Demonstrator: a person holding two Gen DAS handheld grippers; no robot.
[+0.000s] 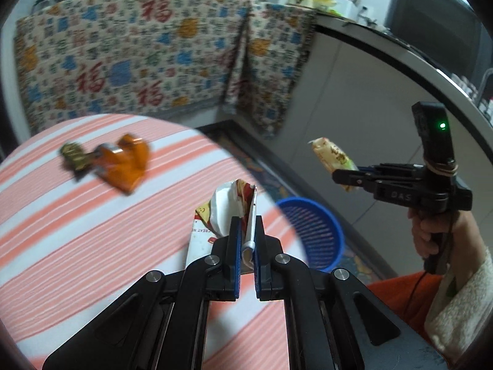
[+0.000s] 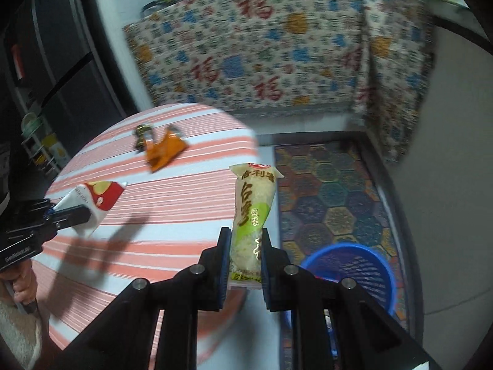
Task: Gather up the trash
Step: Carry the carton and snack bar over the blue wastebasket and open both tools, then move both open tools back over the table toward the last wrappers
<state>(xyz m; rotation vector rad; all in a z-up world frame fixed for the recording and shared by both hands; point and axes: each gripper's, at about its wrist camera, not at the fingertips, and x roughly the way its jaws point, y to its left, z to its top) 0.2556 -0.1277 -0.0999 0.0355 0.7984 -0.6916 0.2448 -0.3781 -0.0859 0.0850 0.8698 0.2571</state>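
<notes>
Left wrist view
Left hand-held gripper (image 1: 246, 240): clamped on a crumpled white-and-red wrapper (image 1: 228, 212), pads pressing its lower end.
Wrapper: held above the striped table (image 1: 77, 231), near its right edge; long axis runs up and away from the jaws, open torn end on top.
Right hand-held gripper (image 1: 339, 177): seen side-on at the right, pointing left, closed on a pale snack pack (image 1: 331, 154).
Pack: long axis tilts up to the left, free end uppermost; it hangs over the floor, off the table.
Hand (image 1: 431, 234): wrapped round the right gripper's grip, a fleecy sleeve below it.
Orange wrapper (image 1: 123, 163): flat on the table, well apart from both grippers, touching a small gold-green scrap (image 1: 71, 151) on its left.
Basket (image 1: 314, 234): blue, on the floor just beside the table, below the pack.

Right wrist view
Right hand-held gripper (image 2: 246, 256): shut on the pack (image 2: 252, 212) at its lower half.
Pack: upright between the pads, long axis pointing away from the camera, sealed end on top, over the table's right edge (image 2: 240, 141).
Basket (image 2: 354, 265): down to the right on a patterned mat (image 2: 332, 191).
Left hand-held gripper (image 2: 77, 212): at the left edge, pointing right, gripping the white-and-red wrapper (image 2: 98, 197), which slants up to the right above the table.
Orange wrapper (image 2: 165, 151): on the far part of the table, the scrap (image 2: 143, 134) touching it.
</notes>
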